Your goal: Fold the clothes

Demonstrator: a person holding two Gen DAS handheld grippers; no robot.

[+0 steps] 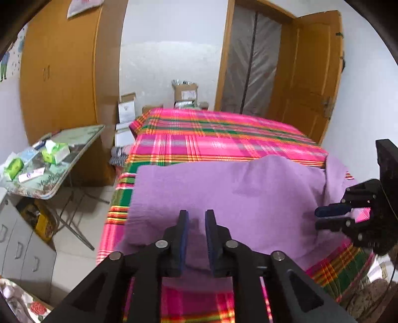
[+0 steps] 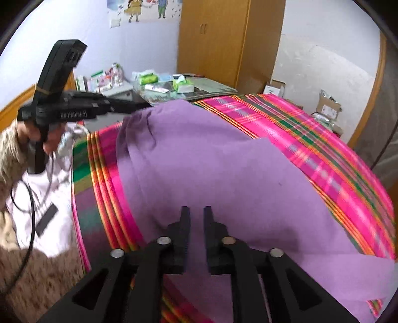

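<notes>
Nearest us, the left gripper (image 1: 196,216) hangs over the purple garment (image 1: 223,198) with its jaws parted and nothing between them. The right gripper (image 2: 196,213) is likewise released above the same cloth. We find the garment spread on the pink plaid bedspread (image 1: 211,139), near edge. At far left stands a folding table (image 1: 82,139); beyond it, a wooden wardrobe (image 1: 62,74).

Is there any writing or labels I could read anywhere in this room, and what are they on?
None can be read for certain.
Raised lettering on the side of the left gripper body: too blurred.
Green packets on the folding table: print too small.
Shipping label on the cardboard box: too small.
Wall poster: cartoon figures, no legible words.
The purple cloth and plaid bedspread carry no text.
</notes>
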